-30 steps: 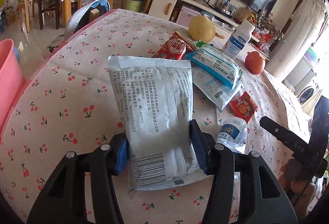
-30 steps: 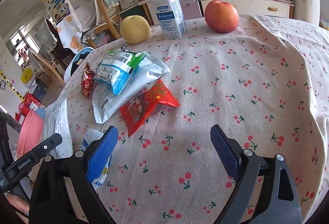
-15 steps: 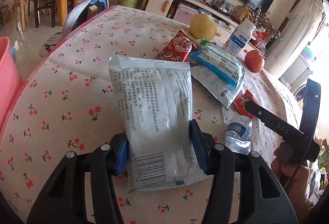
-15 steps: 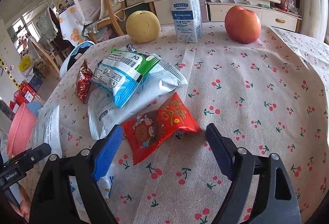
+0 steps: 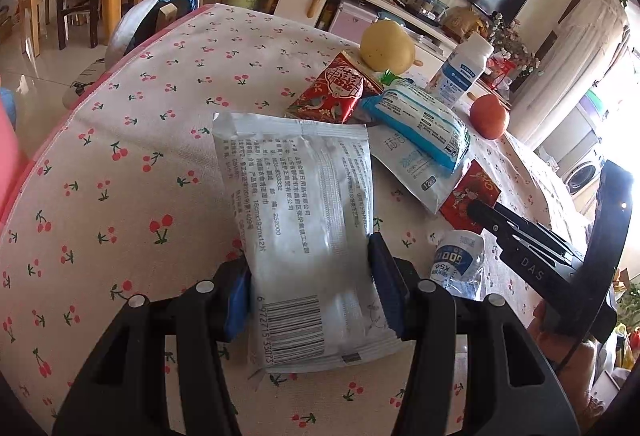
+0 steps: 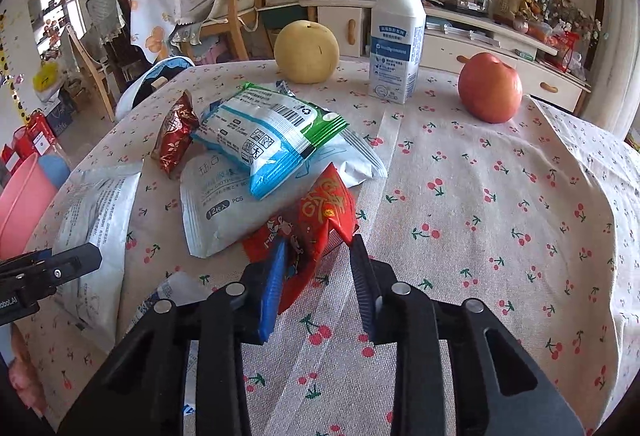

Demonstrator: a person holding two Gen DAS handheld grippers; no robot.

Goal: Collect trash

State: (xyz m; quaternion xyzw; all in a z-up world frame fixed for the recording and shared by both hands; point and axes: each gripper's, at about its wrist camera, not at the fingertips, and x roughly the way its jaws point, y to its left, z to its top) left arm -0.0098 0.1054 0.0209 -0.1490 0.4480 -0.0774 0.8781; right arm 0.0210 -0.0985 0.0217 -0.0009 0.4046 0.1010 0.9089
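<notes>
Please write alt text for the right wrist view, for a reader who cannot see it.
The right hand-held gripper is closing its jaws on a red snack wrapper lying on a cherry-print tablecloth. Behind it lie white and blue packets; farther back stand a yellow pear, a white bottle and a red apple.

Cut off at left edge: pink plastic tub [image 6: 22,196]. Half hidden under blue-and-white wipes pack [image 6: 268,134]: flat white pouch [image 6: 224,212]. Mostly hidden behind left tool's finger, lower right: crushed clear plastic bottle [image 5: 456,260]. Pouch print too small to read.

The right gripper [image 6: 318,264] has advanced, fingers [image 6: 272,284] closing on the red packet [image 6: 316,220].
</notes>
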